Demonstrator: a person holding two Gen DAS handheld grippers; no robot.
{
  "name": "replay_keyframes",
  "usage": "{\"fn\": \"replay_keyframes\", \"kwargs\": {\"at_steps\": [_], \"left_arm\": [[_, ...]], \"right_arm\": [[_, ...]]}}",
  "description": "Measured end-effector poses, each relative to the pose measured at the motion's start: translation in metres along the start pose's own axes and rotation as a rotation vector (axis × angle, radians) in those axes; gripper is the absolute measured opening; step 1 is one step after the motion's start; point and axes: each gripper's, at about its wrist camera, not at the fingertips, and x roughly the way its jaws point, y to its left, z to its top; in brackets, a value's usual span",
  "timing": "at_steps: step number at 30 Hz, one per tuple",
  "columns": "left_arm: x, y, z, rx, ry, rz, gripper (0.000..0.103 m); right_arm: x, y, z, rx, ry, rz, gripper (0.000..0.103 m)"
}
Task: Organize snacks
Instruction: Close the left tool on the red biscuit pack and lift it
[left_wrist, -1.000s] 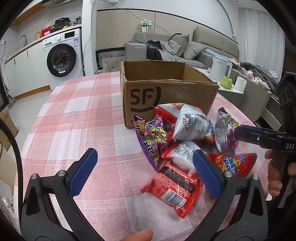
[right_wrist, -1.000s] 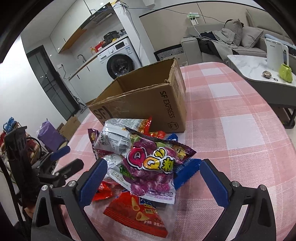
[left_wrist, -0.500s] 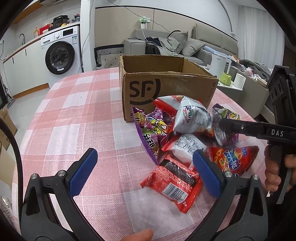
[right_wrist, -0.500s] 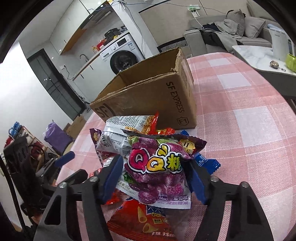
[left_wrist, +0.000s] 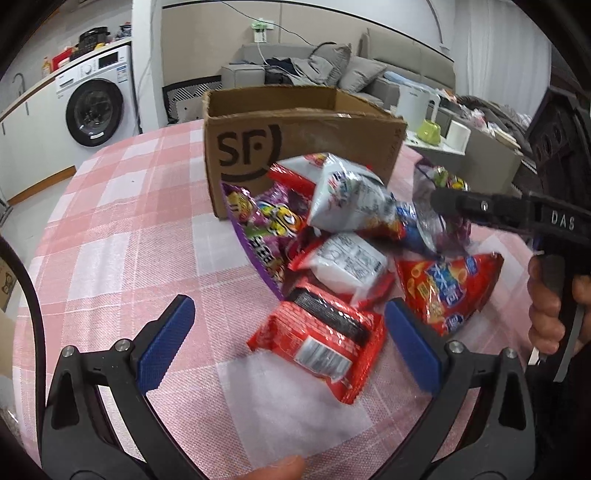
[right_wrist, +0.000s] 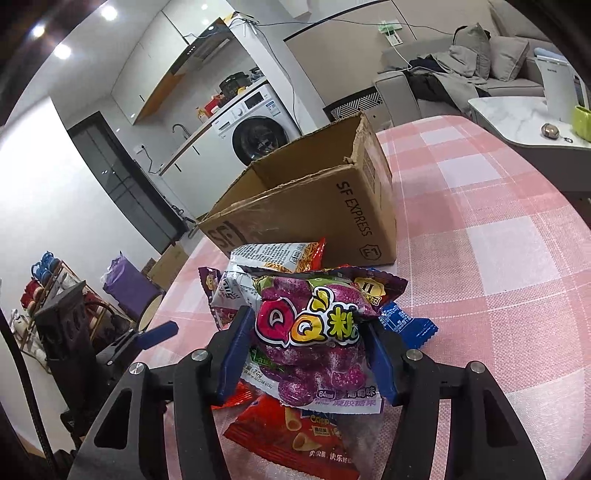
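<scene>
A: What is gripped nearest the camera?

B: A purple candy bag (right_wrist: 314, 332) is pinched between the pads of the right gripper (right_wrist: 308, 354), whose jaws are closing on it. The left gripper (left_wrist: 291, 339) is held wide open with nothing between its pads, over a red packet (left_wrist: 321, 332).

A: What is crowded around it?

B: A red chip bag (right_wrist: 295, 439) lies beneath it, a blue packet (right_wrist: 406, 325) beside it and a white bag (right_wrist: 273, 254) behind.

A: And farther off?

B: An open cardboard box (right_wrist: 321, 206) is set behind the pile on a pink checked tablecloth (right_wrist: 498, 258). A washing machine (right_wrist: 258, 129) and a grey sofa (right_wrist: 461, 70) are seen beyond.
</scene>
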Motion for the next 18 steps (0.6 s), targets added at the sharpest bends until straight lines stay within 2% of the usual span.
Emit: {"fn": "replay_keyframes", "kwargs": {"at_steps": [6,10,12,16,18], "left_arm": [[0.014,-0.012,-0.005,0.043,0.056,0.021,0.103],[0.023,-0.017,-0.004,0.062,0.087,0.008,0.101],[0.028,-0.020,-0.004,0.077,0.105,-0.001,0.088],[0.033,-0.028,-0.007,0.101,0.115,-0.030,0.074],[0.033,-0.031,-0.008,0.118,0.108,-0.056,0.057]], "right_arm": [[-0.001,0.001,-0.001,-0.011,0.001,-0.001,0.059],[0.000,-0.001,-0.001,-0.009,0.005,0.001,0.059],[0.000,-0.001,-0.001,-0.009,0.005,0.002,0.059],[0.000,-0.001,0.000,-0.014,0.006,0.001,0.059],[0.000,-0.001,-0.001,-0.013,0.006,0.003,0.059]]}}
